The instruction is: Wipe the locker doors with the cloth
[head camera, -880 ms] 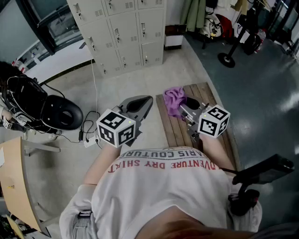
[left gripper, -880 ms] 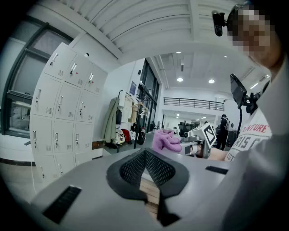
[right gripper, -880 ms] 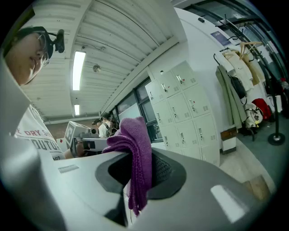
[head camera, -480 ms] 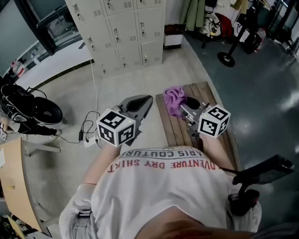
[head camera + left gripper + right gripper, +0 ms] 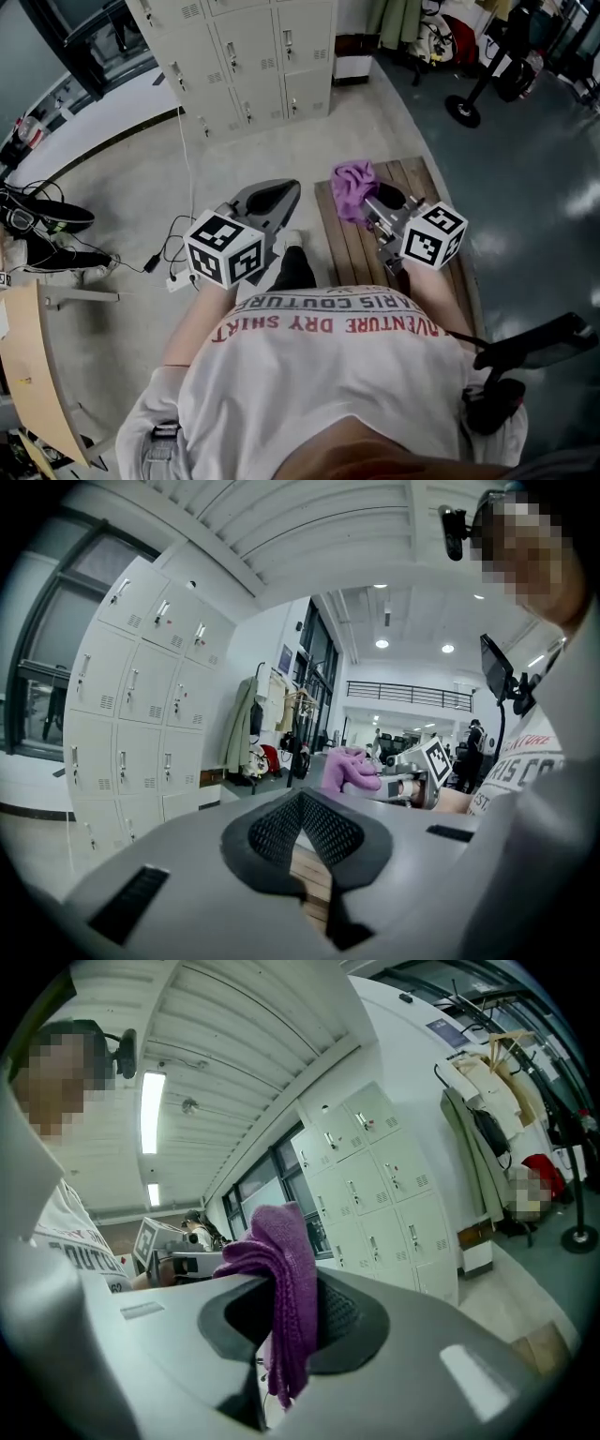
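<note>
Right gripper (image 5: pixel 291 1312) fingers are pinching the crumpled purple cloth (image 5: pixel 289 1260), left gripper (image 5: pixel 302 822) fingers idling closed, empty; I'd press it flat against the upper-left grey lockers (image 5: pixel 251 56).

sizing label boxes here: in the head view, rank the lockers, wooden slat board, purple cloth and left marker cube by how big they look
1. lockers
2. wooden slat board, partly covered
3. left marker cube and purple cloth: near alike; cube sits nearer the camera, so unranked
</note>
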A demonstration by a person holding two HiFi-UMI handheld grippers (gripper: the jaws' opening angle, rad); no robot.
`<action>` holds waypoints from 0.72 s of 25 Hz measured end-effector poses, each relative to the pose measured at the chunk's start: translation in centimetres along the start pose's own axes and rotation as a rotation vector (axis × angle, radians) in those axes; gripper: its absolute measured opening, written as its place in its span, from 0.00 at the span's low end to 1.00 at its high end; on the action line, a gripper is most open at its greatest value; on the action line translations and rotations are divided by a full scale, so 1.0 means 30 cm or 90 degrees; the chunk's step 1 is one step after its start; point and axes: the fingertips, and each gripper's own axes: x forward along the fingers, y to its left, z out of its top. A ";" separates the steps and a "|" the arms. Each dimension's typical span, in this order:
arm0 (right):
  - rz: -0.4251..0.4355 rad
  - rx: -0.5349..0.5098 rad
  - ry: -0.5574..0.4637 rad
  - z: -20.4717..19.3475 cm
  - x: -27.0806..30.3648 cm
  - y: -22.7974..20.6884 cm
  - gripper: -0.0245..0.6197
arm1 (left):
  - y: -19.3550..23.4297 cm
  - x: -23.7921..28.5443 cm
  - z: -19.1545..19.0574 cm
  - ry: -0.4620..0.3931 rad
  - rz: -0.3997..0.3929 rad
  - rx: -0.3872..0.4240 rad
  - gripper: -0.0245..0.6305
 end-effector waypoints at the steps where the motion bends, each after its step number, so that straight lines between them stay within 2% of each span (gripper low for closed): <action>1: -0.003 0.002 0.002 -0.007 0.035 -0.035 0.12 | 0.051 0.018 -0.005 -0.002 0.004 -0.005 0.04; 5: -0.011 0.012 0.009 -0.002 0.222 -0.208 0.12 | 0.278 0.133 -0.005 0.001 0.006 -0.017 0.04; 9: -0.026 0.023 0.020 0.070 0.457 -0.452 0.12 | 0.572 0.323 0.052 0.011 0.000 -0.030 0.04; 14: -0.073 0.010 0.017 0.273 0.827 -0.813 0.12 | 1.059 0.579 0.221 0.008 0.000 -0.031 0.04; 18: -0.103 0.003 -0.020 0.474 1.048 -1.041 0.12 | 1.374 0.730 0.395 0.000 0.003 -0.011 0.04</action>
